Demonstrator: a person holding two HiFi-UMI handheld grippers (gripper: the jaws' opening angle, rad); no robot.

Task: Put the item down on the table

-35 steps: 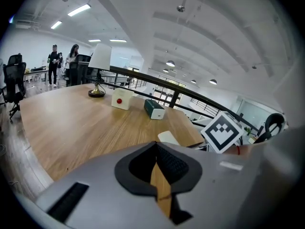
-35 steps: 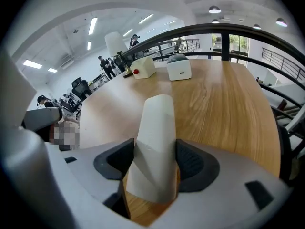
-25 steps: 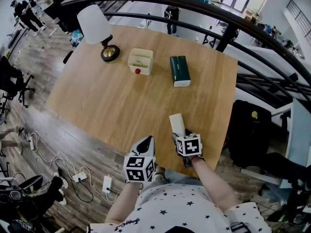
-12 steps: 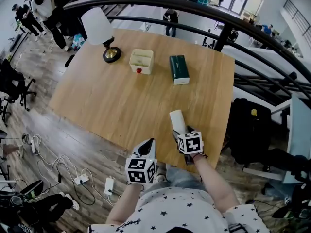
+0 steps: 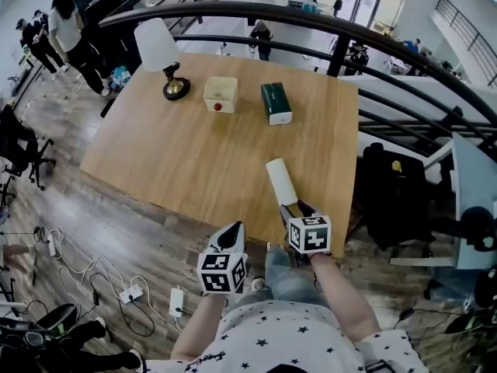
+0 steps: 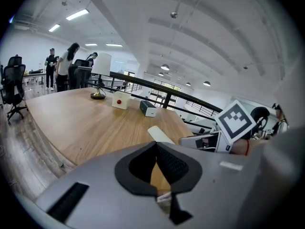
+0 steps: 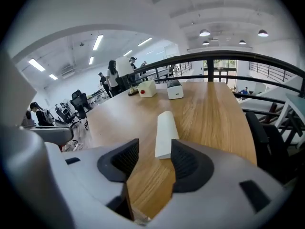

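Jaws meet at their tips on the left gripper, with nothing between them; the worktop stretches bare ahead.

In the right gripper view, the right gripper has its jaws apart (a gap shows on the left side). The white item lies flat on the wood, its near end between their tips.

In the head view the item lies toward the near right corner. A lamp, cream box and green box stand well apart from it along the far edge, with open wood between.
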